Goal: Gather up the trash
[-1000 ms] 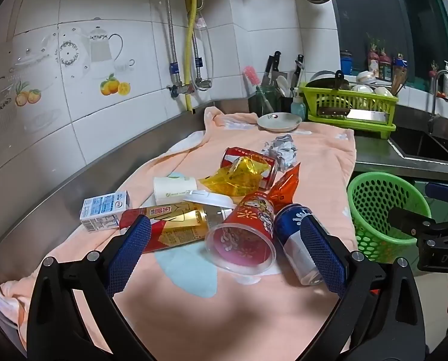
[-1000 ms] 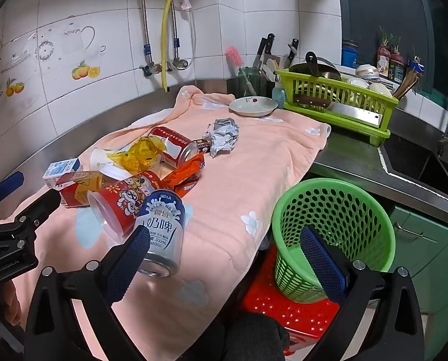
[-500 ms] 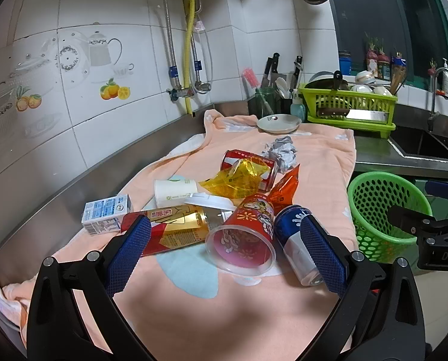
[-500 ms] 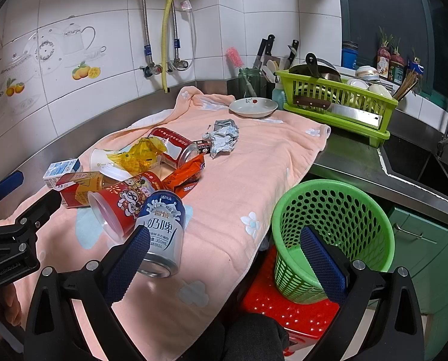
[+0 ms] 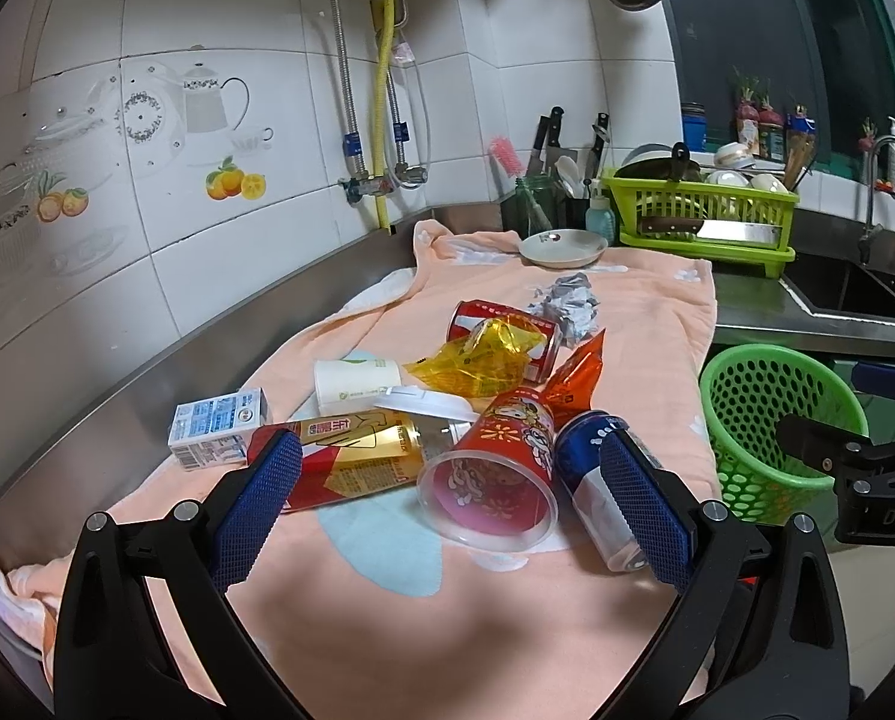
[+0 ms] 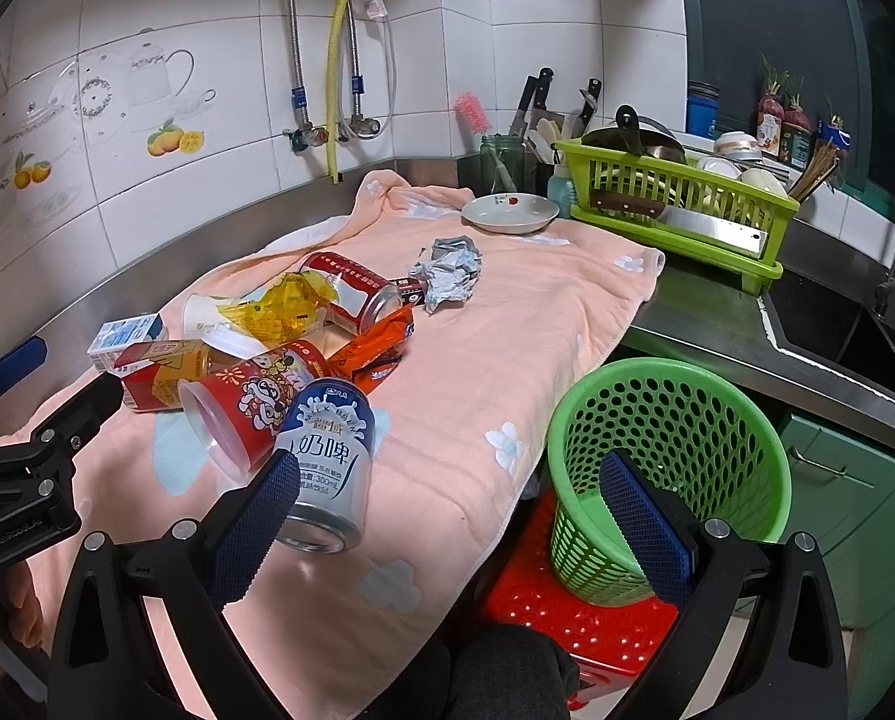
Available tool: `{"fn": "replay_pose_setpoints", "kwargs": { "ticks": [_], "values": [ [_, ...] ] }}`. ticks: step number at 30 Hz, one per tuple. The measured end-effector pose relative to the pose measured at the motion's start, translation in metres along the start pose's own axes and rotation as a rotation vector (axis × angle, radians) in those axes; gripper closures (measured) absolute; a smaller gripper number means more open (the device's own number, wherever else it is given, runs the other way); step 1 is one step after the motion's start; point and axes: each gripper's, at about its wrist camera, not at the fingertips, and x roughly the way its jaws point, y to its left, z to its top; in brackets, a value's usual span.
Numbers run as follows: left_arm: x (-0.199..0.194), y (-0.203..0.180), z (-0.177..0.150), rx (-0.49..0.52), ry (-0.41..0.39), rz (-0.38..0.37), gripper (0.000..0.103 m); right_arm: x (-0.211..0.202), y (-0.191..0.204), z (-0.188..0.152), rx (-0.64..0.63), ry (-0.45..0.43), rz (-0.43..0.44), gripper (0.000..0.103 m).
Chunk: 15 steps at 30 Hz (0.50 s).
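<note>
Trash lies in a pile on a peach towel point(image 5: 387, 600): a red plastic cup point(image 5: 495, 468) on its side, a blue-and-white can point(image 5: 597, 498), a gold-and-red carton point(image 5: 351, 456), a small milk carton point(image 5: 219, 426), a white paper cup point(image 5: 357, 384), a yellow wrapper point(image 5: 477, 360), a red can point(image 5: 495, 324), an orange wrapper point(image 5: 579, 378) and crumpled foil point(image 5: 567, 300). A green basket point(image 6: 669, 456) stands beside the counter. My left gripper point(image 5: 447, 504) is open, just short of the cup. My right gripper point(image 6: 447, 516) is open, between the blue can point(image 6: 327, 456) and the basket.
A white plate point(image 5: 561, 246) and a green dish rack point(image 5: 699, 222) with a cleaver stand at the far end. Knives and utensils stand in a holder point(image 5: 543, 204). A sink point(image 6: 855, 336) lies to the right. The basket stands on a red stool point(image 6: 567, 618).
Both grippers have barely moved. The left view has shifted slightly. Nothing was picked up or let go.
</note>
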Motion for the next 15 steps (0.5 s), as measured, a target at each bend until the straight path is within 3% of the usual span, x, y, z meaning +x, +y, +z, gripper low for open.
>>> {"fn": "replay_pose_setpoints", "kwargs": {
  "ticks": [15],
  "values": [
    [0.0009, -0.0002, -0.0021, -0.005, 0.0, 0.014, 0.005, 0.0047, 0.0091, -0.0013, -0.004, 0.005, 0.001, 0.006]
  ]
}}
